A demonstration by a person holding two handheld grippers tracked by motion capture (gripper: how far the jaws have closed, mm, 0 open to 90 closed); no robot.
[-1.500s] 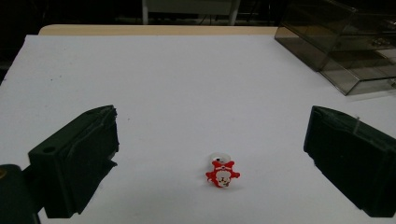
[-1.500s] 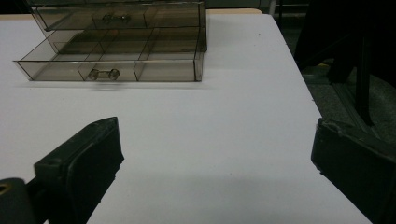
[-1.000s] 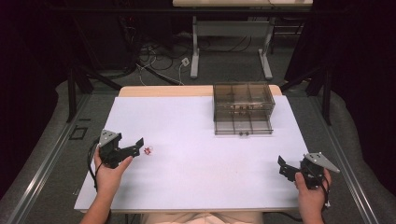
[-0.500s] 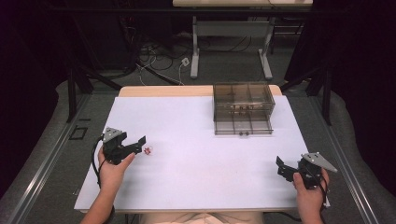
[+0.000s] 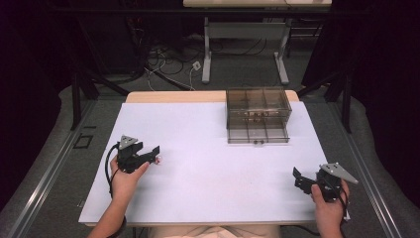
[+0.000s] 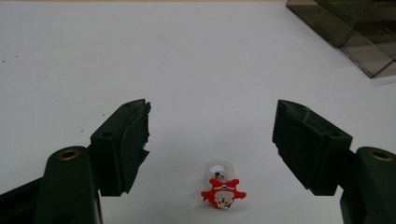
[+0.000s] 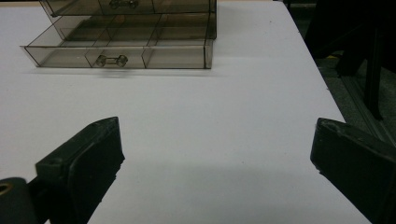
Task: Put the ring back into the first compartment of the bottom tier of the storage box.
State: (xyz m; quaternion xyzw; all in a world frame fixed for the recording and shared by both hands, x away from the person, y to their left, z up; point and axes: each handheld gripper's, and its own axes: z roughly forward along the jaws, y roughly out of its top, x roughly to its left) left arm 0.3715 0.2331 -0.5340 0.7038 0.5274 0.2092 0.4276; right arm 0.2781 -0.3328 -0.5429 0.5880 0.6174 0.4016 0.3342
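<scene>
Smoked translucent plastic drawer box (image 5: 257, 114) set at the far right of the white table (image 5: 208, 148), rectangular, hard-walled, glossy. Lower drawer (image 7: 121, 51) pulled out toward the person, split by thin partitions into compartments; contents of compartments cannot be made out through the tinted walls, apart from the dumbbell-shaped clear pull (image 7: 111, 60) on the drawer front. Upper drawer (image 7: 126, 5) pushed in, fitted with the same kind of pull. Small toy ring (image 6: 220, 184) lying flat on the table at the near left, well apart from the box: clear plastic band with a red-and-white, star-shaped Santa-like figure attached, matte rubbery look. Left gripper (image 6: 212, 135) held low over the table at the near left, jaws spread wide, ring on the surface between them and touching neither; inner pad of one jaw ragged and chipped along its edge. Left hand (image 5: 124, 178) wrapped around the gripper body, grey three-cornered plate on top. Right gripper (image 7: 217, 149) held at the near right corner, jaws spread wide with bare table between them, pointed toward the drawer box. Right hand (image 5: 327, 208) gripping from below. Table surface smooth, matte, uniformly white, wooden edge showing along the far side.
</scene>
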